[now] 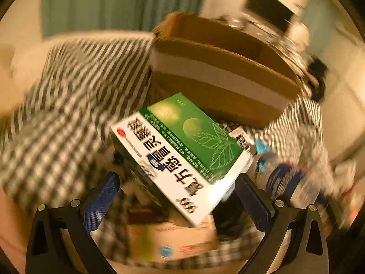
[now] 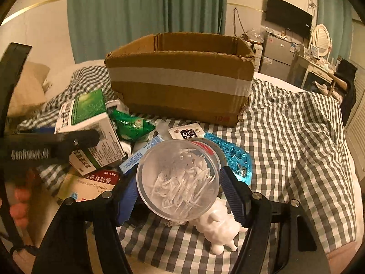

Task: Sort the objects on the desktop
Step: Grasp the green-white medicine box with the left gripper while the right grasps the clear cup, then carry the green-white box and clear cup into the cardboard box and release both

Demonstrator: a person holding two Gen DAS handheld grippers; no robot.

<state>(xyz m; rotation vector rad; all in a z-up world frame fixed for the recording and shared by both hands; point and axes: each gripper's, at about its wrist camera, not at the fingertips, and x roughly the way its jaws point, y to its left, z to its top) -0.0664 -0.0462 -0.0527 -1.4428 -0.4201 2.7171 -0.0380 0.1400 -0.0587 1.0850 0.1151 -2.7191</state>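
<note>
A clear plastic cup (image 2: 179,180) of white strips sits clamped between the right gripper (image 2: 180,194) fingers, above a white figurine (image 2: 219,230) on the checked cloth (image 2: 296,137). The left gripper (image 1: 176,202) carries a green-and-white medicine box (image 1: 182,157), tilted; that view is blurred, but the fingers seem closed on its sides. Ahead stands an open cardboard box (image 2: 182,77) with a pale tape band. Near its base lie a green sachet (image 2: 132,125), a blue blister pack (image 2: 235,155) and an amoxicillin capsule box (image 2: 91,187).
</note>
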